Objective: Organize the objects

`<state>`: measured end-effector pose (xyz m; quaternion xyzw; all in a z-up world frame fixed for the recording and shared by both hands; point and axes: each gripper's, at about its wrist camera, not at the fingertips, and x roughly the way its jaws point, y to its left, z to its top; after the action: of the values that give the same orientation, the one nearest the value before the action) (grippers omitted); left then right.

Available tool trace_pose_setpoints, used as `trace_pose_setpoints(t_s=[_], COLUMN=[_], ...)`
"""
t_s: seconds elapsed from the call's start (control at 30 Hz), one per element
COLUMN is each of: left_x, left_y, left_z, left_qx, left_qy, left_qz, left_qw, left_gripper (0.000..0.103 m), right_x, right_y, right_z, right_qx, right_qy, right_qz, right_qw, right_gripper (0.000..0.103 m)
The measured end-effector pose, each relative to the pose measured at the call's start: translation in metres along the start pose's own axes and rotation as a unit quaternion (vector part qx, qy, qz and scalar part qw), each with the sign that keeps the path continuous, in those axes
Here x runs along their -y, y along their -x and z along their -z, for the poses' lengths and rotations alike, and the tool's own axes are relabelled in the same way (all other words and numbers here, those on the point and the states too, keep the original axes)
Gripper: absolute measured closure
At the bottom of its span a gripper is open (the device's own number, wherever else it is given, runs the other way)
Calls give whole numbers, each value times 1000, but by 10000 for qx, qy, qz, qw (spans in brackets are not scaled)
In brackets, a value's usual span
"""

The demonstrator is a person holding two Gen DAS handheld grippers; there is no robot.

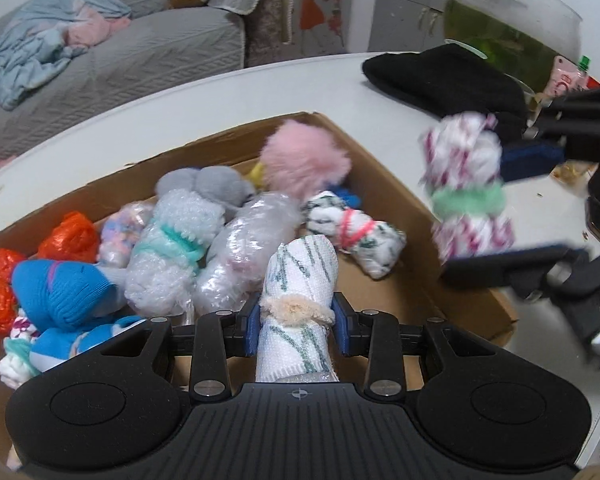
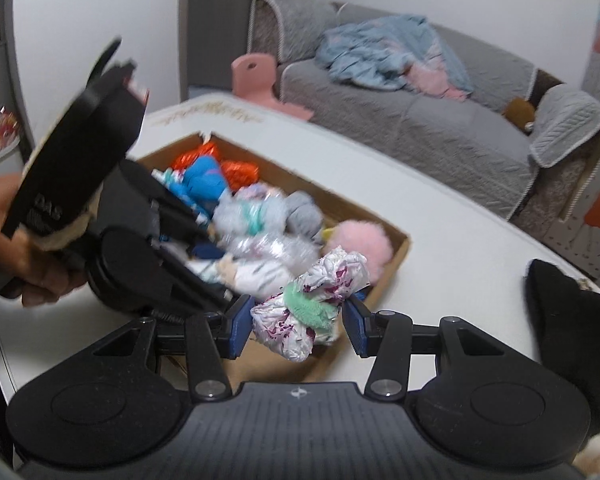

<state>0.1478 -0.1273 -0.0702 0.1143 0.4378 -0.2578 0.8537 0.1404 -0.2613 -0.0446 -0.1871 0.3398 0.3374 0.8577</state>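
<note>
— Clamping on a white roll with green print (image 1: 298, 280), left gripper (image 1: 296, 322) jaws narrow, over the near part of the cardboard box (image 1: 384, 168).
— Noted. Right gripper (image 2: 298, 322)?
— Pinching a white-and-magenta bundle (image 2: 320, 300) at its green band, above the box's right edge. Box on the white table (image 2: 440, 216), full of bundles.

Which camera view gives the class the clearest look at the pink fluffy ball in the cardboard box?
The left wrist view: the pink fluffy ball sits unobstructed at the far end of the cardboard box, large and fairly sharp. In the right wrist view it is smaller, and the bundle with the green band covers its lower edge.
</note>
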Motion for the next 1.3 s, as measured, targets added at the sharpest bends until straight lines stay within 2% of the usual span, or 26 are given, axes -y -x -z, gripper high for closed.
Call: trace_pose_setpoints(t_s=[0.27,0.47,0.93,1.1,1.17,1.2,1.27,1.3], left_x=[-4,4,8,6,3,2,3,3], left_y=[10,11,9,8,9,10,14,16], left_z=[6,6,10,12,13,13,12,12], left_qx=[-48,-71,-212,-297,-309,-299,-233,-206], left_qy=[208,353,483,675,837,904,889,891], left_qz=[-126,-134,-116,-59,90,115,86,61], left_qw=[9997,9993,9985,9973,9960,9954,9957,9958], left_gripper=[61,61,61,60,60,58,53,47], right_x=[-9,-13,-13,-15,-18,-18,-17,-16], right_y=[-35,-43,-51,-50,-50,-49,-47,-45], right_z=[0,7,8,8,9,9,9,10], right_qx=[-679,-989,-1138,-1198,-1213,-1212,-1180,-1162], right_qy=[449,694,728,712,721,708,614,570], right_qz=[-387,-583,-575,-546,-526,-503,-453,-448], right_qw=[9959,9910,9892,9887,9886,9888,9901,9906], right_gripper=[58,58,57,55,52,51,43,42])
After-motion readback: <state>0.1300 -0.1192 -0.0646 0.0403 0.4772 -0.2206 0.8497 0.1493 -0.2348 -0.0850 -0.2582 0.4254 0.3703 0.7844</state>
